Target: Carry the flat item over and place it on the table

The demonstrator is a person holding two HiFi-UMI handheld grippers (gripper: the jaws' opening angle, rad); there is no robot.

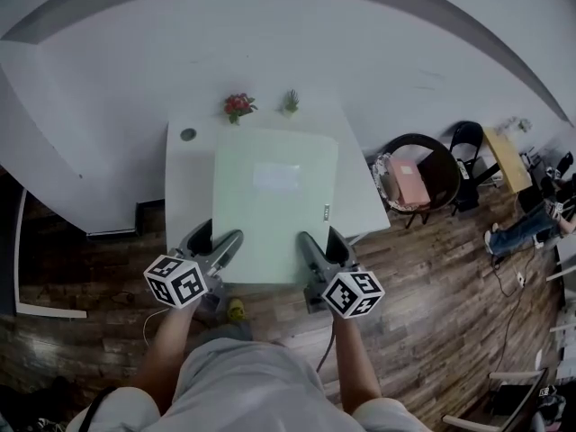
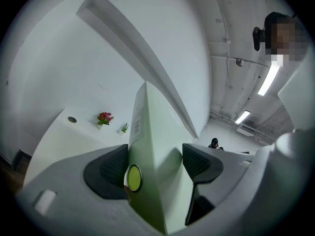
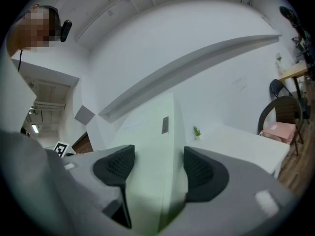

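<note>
smooth matt green panel [image 1: 274,205], smooth white table [image 1: 184,187], wooden plank floor [image 1: 432,268]

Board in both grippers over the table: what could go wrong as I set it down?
1. The left gripper and right gripper grip the board only at its near edge, so the far end may sag or twist in the jaws.
2. The flowers and plant stand just past its far edge; sliding it forward could knock them.
3. Its near edge seems to overhang the table; released there, it might tip off.
</note>
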